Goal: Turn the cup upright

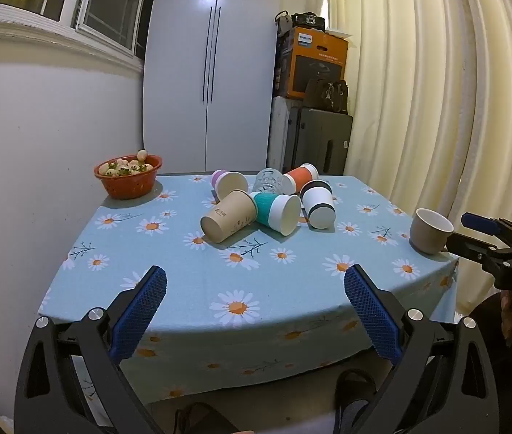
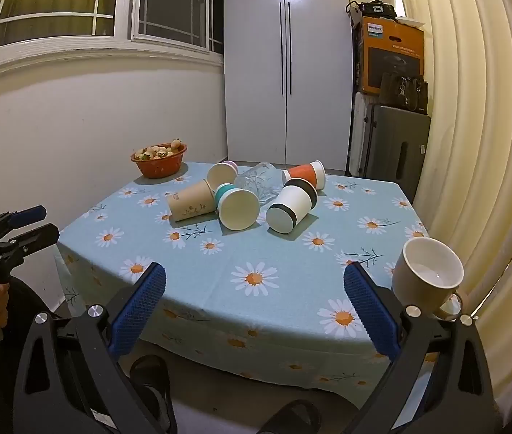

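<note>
Several paper cups lie on their sides in a pile at the far middle of the table: a brown one (image 1: 227, 216) (image 2: 191, 205), a teal-banded one (image 1: 278, 212) (image 2: 237, 207), a black-banded one (image 1: 316, 200) (image 2: 292, 204), an orange one (image 1: 300, 178) (image 2: 304, 174) and a pink one (image 1: 227, 183) (image 2: 222, 173). A clear glass (image 1: 267, 181) (image 2: 258, 181) lies among them. A beige mug (image 1: 430, 230) (image 2: 426, 274) stands upright at the table's right edge. My left gripper (image 1: 255, 291) is open and empty at the near edge. My right gripper (image 2: 255, 291) is open and empty, just left of the mug.
A red bowl of fruit (image 1: 127, 175) (image 2: 159, 159) stands at the far left corner. The table wears a blue daisy cloth (image 1: 190, 275) (image 2: 256, 253). A wall is at the left, curtains (image 1: 436, 90) at the right, a suitcase and boxes (image 1: 313, 108) behind.
</note>
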A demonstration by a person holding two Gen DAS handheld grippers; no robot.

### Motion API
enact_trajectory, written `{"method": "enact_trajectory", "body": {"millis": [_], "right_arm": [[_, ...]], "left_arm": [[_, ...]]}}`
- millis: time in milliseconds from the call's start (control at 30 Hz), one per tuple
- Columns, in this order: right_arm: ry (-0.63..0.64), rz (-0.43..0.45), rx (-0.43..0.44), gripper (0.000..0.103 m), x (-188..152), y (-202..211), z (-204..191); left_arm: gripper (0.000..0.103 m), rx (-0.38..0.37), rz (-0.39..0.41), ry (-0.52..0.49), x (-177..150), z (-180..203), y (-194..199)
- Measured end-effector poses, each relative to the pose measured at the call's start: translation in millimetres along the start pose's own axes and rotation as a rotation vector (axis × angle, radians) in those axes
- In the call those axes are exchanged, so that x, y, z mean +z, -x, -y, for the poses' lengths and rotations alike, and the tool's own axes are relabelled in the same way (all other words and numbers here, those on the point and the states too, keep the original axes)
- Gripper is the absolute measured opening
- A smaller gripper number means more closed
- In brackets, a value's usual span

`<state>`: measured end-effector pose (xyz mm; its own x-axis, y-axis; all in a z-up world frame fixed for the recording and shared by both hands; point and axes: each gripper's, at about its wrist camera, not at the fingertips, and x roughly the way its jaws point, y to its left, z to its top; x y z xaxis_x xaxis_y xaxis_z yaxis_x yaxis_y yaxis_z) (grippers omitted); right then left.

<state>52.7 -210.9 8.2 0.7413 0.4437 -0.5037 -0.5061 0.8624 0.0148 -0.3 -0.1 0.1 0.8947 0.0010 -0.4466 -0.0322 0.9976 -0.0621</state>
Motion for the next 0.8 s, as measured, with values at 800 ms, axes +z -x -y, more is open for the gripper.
{"method": "enact_trajectory", "body": {"millis": [800], "right_arm": [[0.002, -0.012, -0.007, 0.098, 0.3, -1.1, 1.2]], "left_arm": [[0.096, -0.005, -0.002, 0.001, -4.2, -1.3, -0.9]]}}
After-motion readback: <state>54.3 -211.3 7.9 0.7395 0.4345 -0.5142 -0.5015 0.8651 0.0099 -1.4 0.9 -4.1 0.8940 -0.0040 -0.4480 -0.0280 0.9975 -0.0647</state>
